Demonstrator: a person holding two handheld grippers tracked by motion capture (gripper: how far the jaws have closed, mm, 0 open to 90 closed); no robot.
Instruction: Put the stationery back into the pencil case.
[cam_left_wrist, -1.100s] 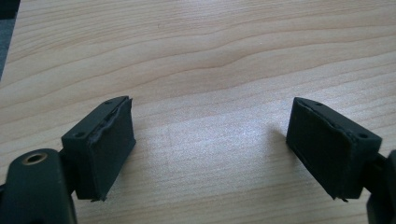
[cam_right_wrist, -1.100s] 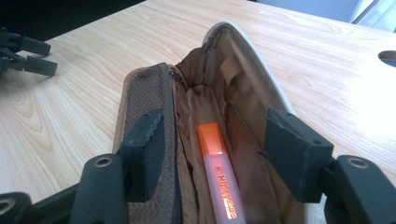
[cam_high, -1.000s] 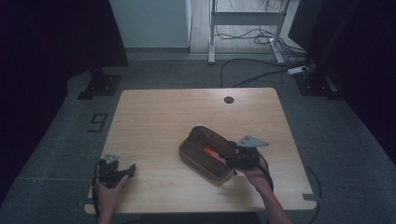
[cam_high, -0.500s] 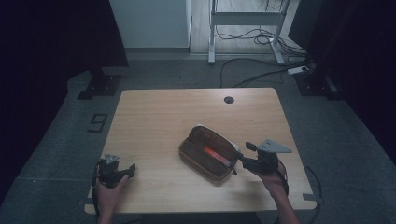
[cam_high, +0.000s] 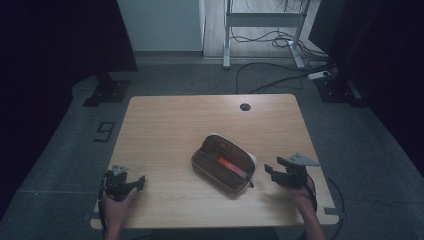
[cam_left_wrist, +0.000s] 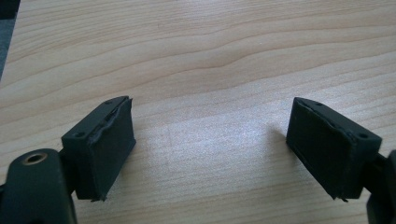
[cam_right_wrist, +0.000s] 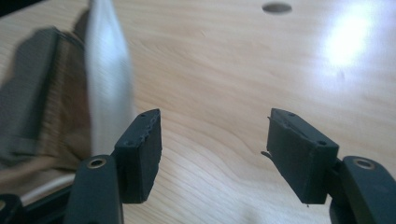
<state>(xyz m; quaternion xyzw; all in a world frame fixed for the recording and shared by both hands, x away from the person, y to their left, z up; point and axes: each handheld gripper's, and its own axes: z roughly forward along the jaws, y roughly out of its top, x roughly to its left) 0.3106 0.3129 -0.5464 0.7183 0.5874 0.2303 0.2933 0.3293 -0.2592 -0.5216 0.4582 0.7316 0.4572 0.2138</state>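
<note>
The open pencil case (cam_high: 223, 163) lies a little right of the middle of the bench (cam_high: 165, 125), slanted, its brown fabric halves spread flat and an orange-red pen (cam_high: 227, 165) resting inside along its length. A pale outer side shows along its far edge. The right gripper (cam_high: 272, 171) sits just beside the case's right end, apart from it, fingers (cam_right_wrist: 140, 149) released with bare wood between them; its jaws have just been opening a little further, with nothing in them. The left gripper (cam_high: 135, 181) rests near the bench's front left corner, well away from the case, its fingers (cam_left_wrist: 105, 149) spread and empty too.

The case looks light and soft (cloth walls that will sag and fold instead of lifting as one piece), so a pinch on a flap edge or the zipper seam should hold better than a grab across the body. The pen is probably smooth and free to roll; tilting the case could spill it.
</note>
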